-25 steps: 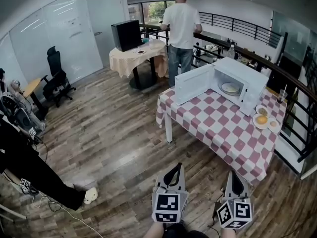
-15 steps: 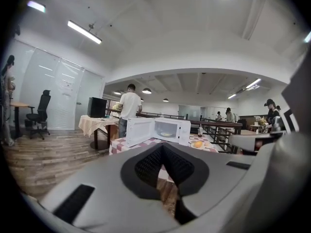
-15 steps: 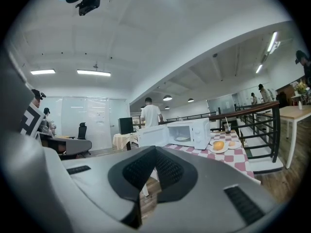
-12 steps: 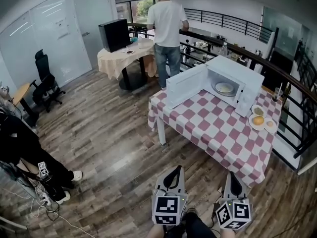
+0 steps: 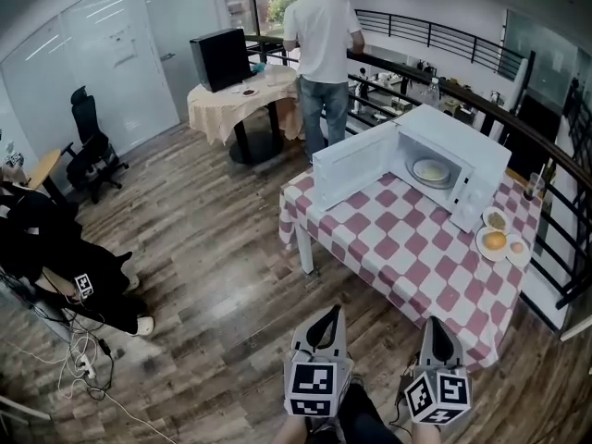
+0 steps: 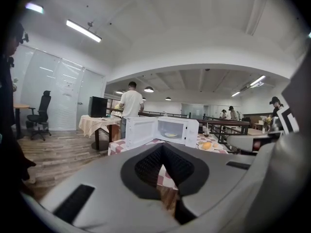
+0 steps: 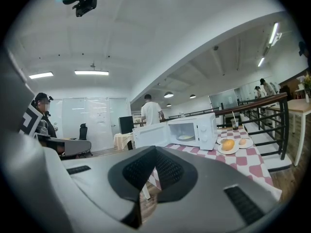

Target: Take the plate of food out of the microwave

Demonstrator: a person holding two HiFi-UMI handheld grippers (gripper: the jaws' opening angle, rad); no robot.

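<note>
White microwave (image 5: pixel 462 139) open, one plate (image 5: pixel 431 169) inside, three dishes (image 5: pixel 484 245) beside, left gripper (image 5: pixel 324 319) and right gripper (image 5: pixel 441 333) closed, empty.

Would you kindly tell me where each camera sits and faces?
Head view: on the person's head, steeply down at the table and open microwave; left gripper and right gripper show at bottom.
Left gripper view: on the left gripper, looking along its shut jaws toward the microwave.
Right gripper view: likewise, on the right gripper.
Shared: all show the plate in the microwave.
</note>
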